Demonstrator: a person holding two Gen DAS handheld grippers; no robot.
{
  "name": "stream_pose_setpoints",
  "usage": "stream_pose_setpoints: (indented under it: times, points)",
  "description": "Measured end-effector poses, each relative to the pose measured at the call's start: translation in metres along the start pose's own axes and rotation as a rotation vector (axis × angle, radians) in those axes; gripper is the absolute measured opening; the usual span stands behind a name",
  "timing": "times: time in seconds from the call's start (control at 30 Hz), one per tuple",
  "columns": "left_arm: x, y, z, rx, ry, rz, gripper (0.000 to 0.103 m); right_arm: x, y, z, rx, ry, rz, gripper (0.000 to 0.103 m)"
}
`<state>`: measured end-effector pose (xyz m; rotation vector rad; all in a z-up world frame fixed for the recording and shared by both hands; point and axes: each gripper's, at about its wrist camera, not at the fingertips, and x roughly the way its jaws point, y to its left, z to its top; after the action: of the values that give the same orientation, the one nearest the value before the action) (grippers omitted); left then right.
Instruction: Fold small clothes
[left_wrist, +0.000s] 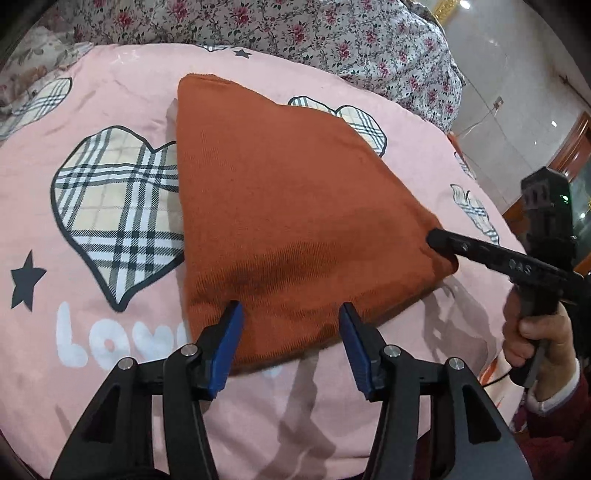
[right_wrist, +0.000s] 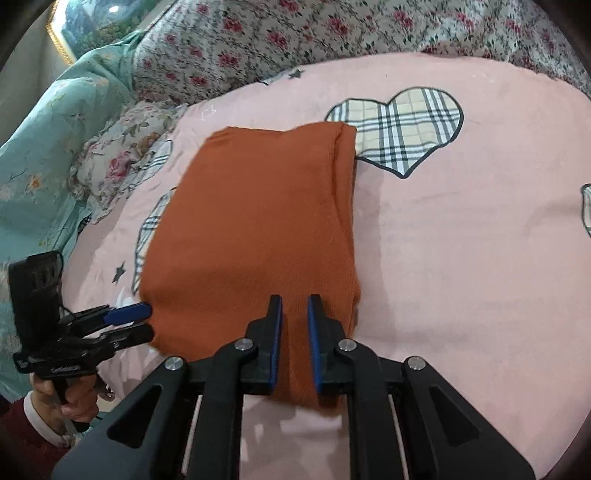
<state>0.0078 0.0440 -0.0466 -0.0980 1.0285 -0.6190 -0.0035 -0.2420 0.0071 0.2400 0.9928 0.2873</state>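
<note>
A rust-orange knit garment (left_wrist: 295, 206) lies folded flat on the pink bedspread (left_wrist: 110, 369); it also shows in the right wrist view (right_wrist: 251, 229). My left gripper (left_wrist: 291, 314) is open, its blue pads over the garment's near edge with cloth between them. It also shows at the left of the right wrist view (right_wrist: 147, 319), at the garment's near left corner. My right gripper (right_wrist: 294, 306) has a narrow gap between its pads over the garment's near right corner, not clamped. It also shows in the left wrist view (left_wrist: 436, 240), touching the garment's right corner.
The pink bedspread (right_wrist: 461, 258) has plaid hearts (left_wrist: 114, 210), black stars and white lettering. A floral quilt (left_wrist: 332, 33) is heaped behind it. A teal floral cover (right_wrist: 55, 147) and a floral pillow (right_wrist: 125, 155) lie to the left. A tiled floor (left_wrist: 517, 74) is beyond the bed.
</note>
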Motion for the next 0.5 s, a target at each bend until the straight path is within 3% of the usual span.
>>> stream_pose_setpoints:
  times: [0.07,0.17,0.37,0.5]
  points:
    - [0.000,-0.001,-0.006,0.003,-0.001,0.017,0.057,0.006,0.000,-0.012,-0.025,0.030,-0.025,0.022]
    - [0.003,-0.007,-0.008,-0.002,0.005,0.048,0.058,0.013,-0.006,-0.024,-0.012,0.023,-0.018,0.022]
    - [-0.008,-0.020,-0.006,-0.019,0.001,0.076,0.062,0.002,-0.001,-0.018,-0.004,0.015,-0.021,0.022]
    - [-0.024,-0.016,-0.012,-0.057,-0.024,0.161,0.076,-0.012,-0.004,-0.019,0.043,-0.003,0.013,0.029]
